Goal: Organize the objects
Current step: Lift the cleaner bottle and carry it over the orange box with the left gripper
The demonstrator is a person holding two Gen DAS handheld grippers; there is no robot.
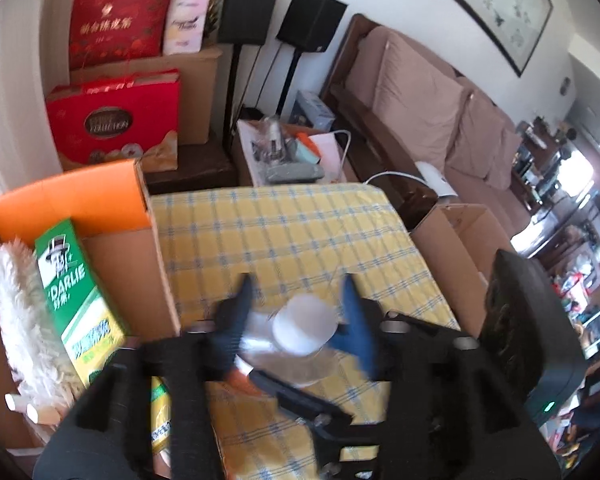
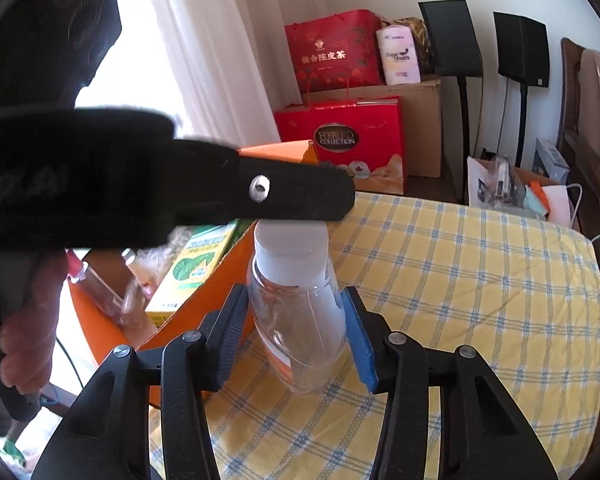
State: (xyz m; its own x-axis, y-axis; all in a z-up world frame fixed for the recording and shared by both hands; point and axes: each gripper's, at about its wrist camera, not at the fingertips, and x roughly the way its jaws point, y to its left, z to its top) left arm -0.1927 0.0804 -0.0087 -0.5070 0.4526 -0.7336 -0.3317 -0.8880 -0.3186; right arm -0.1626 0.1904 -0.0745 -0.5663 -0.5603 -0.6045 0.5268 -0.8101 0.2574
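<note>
A clear plastic bottle (image 2: 296,312) with a white cap (image 2: 290,250) stands upright over the yellow checked cloth (image 2: 480,280). My right gripper (image 2: 294,300) is shut on the bottle's body, blue pads on both sides. My left gripper (image 1: 298,296) comes from above with its fingers either side of the white cap (image 1: 304,324), with gaps on both sides, so it looks open. The left gripper's body crosses the right wrist view just above the cap. An orange cardboard box (image 1: 80,208) stands left of the cloth and holds a green Darlie carton (image 1: 74,292).
A white fluffy duster (image 1: 20,320) lies in the orange box. Red gift bags (image 1: 116,120) and cardboard boxes stand behind. Two black speakers on stands (image 1: 252,8), a cluttered side table (image 1: 300,152) and a brown sofa (image 1: 440,112) are beyond the cloth. An open cardboard box (image 1: 456,252) sits right.
</note>
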